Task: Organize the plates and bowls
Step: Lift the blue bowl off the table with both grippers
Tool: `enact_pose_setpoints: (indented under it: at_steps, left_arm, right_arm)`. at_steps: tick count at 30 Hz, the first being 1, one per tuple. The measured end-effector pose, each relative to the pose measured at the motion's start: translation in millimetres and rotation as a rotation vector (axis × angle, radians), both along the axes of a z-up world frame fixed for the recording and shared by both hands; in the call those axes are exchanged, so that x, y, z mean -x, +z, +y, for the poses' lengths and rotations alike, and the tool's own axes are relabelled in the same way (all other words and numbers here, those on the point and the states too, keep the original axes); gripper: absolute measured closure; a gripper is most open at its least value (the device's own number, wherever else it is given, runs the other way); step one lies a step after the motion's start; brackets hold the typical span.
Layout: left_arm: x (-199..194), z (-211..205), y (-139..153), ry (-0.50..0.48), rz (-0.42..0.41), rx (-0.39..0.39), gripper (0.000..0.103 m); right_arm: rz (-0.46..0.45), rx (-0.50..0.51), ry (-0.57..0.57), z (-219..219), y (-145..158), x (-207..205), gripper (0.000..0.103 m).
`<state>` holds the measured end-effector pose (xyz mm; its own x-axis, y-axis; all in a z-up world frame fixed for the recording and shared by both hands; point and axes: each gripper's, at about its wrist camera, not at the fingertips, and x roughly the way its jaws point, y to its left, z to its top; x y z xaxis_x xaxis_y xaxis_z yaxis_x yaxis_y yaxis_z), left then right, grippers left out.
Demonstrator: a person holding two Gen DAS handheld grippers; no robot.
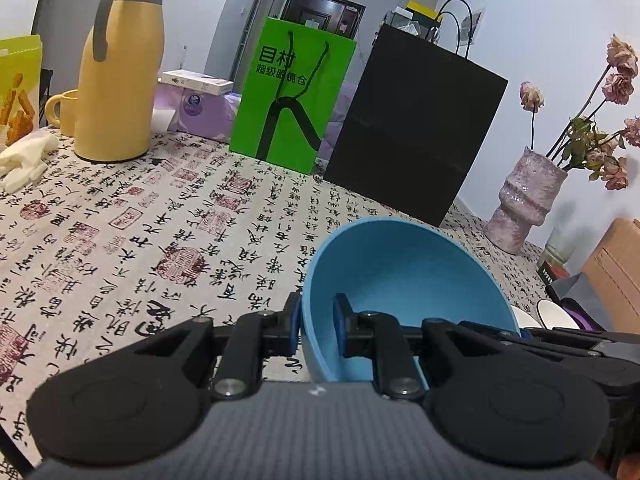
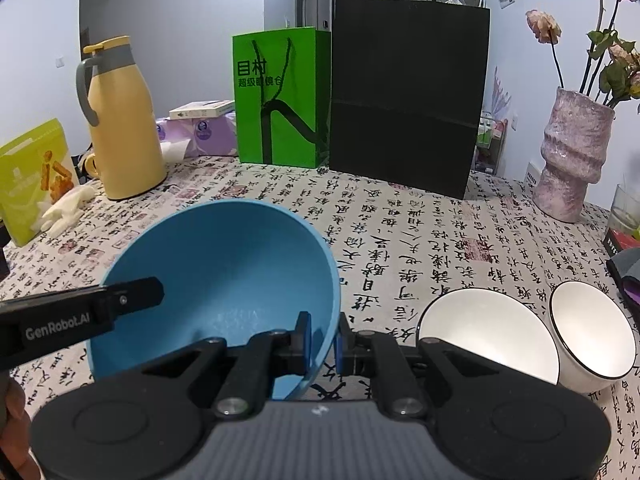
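- The left tool (image 1: 316,322) is clamped narrow on the left rim of a round, matte blue plastic bowl (image 1: 404,292): one blue-padded finger sits outside the wall, the other inside.
- The right tool (image 2: 323,340) is clamped narrow on the same bowl's right rim, again with one pad inside and one outside.
- In the right wrist view the blue bowl fills the 9 o'clock half of the lower frame, tilted so its hollow faces the camera; the left tool's black finger reaches over its left rim from 9 o'clock.
- The bowl is gripped from both sides above the bench (image 2: 440,240), which wears a cream cloth printed with black calligraphy and red seals; whether the bowl's base touches the cloth cannot be told.
- Two white ceramic bowls with thin dark rims lie tipped on the cloth at 4 o'clock of the right wrist view, the nearer white bowl (image 2: 484,332) just beside the farther white bowl (image 2: 592,332).
- At 12 o'clock stand a bright green paper carrier bag (image 2: 280,96) and a tall black paper carrier bag (image 2: 404,92), side by side.
- A yellow thermos jug with a grey handle (image 2: 120,120) stands at 10 o'clock, a pink textured vase of dried roses (image 2: 568,152) at 2 o'clock.
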<state>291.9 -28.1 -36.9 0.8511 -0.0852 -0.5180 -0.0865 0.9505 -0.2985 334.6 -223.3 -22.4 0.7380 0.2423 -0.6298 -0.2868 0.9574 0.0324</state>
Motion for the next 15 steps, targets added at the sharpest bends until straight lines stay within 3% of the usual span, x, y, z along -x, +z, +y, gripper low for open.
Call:
enact_pose_setpoints:
  at_steps: [15]
  left_arm:
    - [22,19,11,0.024,-0.028,-0.002,0.086]
  right_arm:
    - [-0.023,-0.009,0.02,20,10,20,0.092]
